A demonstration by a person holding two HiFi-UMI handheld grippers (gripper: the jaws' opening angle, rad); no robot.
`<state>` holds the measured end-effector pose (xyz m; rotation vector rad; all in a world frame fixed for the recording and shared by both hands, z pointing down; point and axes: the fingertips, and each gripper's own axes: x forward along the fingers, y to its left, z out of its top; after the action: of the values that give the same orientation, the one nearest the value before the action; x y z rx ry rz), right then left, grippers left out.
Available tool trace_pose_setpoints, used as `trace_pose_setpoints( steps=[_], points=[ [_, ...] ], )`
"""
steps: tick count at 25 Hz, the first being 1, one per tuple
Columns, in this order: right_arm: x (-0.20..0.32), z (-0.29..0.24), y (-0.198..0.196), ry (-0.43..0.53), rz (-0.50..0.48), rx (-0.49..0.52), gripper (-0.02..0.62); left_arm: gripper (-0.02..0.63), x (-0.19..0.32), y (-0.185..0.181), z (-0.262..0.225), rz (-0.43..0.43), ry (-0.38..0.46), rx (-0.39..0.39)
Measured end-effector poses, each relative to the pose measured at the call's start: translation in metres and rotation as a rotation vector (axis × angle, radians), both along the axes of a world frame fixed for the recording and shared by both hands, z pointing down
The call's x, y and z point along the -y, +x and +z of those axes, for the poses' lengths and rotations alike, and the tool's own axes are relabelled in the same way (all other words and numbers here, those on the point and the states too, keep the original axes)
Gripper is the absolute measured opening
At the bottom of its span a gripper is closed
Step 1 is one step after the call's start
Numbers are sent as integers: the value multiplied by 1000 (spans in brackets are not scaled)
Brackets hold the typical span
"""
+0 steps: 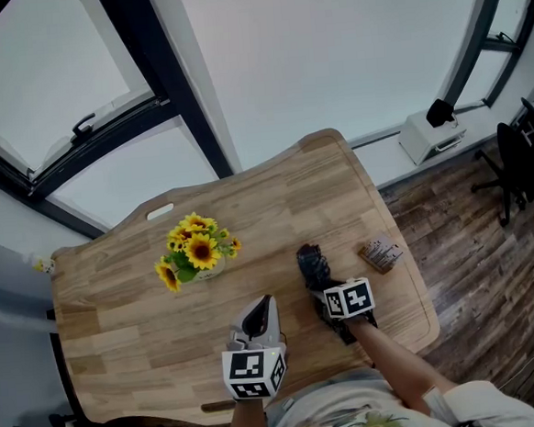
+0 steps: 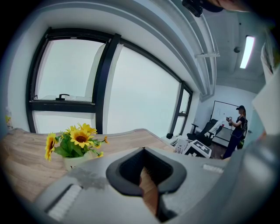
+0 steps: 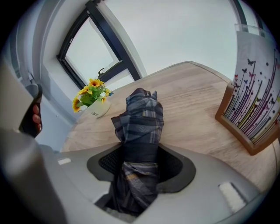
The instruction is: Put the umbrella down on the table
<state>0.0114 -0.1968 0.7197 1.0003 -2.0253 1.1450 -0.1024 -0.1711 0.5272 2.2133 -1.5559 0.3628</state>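
The folded dark plaid umbrella lies on the wooden table, right of centre, its far end resting on the wood. My right gripper stands around its near end. In the right gripper view the umbrella runs between the jaws of the right gripper; slack shows beside the cloth, so the jaws look open around it. My left gripper hovers near the table's front edge, left of the umbrella, shut and empty. In its own view the left gripper shows only table wood behind its jaws.
A pot of sunflowers stands left of centre on the table. A small wooden card holder sits right of the umbrella, close by in the right gripper view. An office chair and a window wall lie beyond; a person stands far off.
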Motion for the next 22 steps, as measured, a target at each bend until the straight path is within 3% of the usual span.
trace_pose_setpoints(
  steps=[8, 14, 22],
  points=[
    [0, -1, -3, 55, -13, -40, 279, 3, -3, -1, -1, -1, -1, 4],
    [1, -9, -7, 67, 4, 8, 328, 3, -7, 0, 0, -1, 0, 6],
    [14, -57, -7, 205, 27, 44, 328, 3, -8, 1, -3, -7, 11, 4]
  ],
)
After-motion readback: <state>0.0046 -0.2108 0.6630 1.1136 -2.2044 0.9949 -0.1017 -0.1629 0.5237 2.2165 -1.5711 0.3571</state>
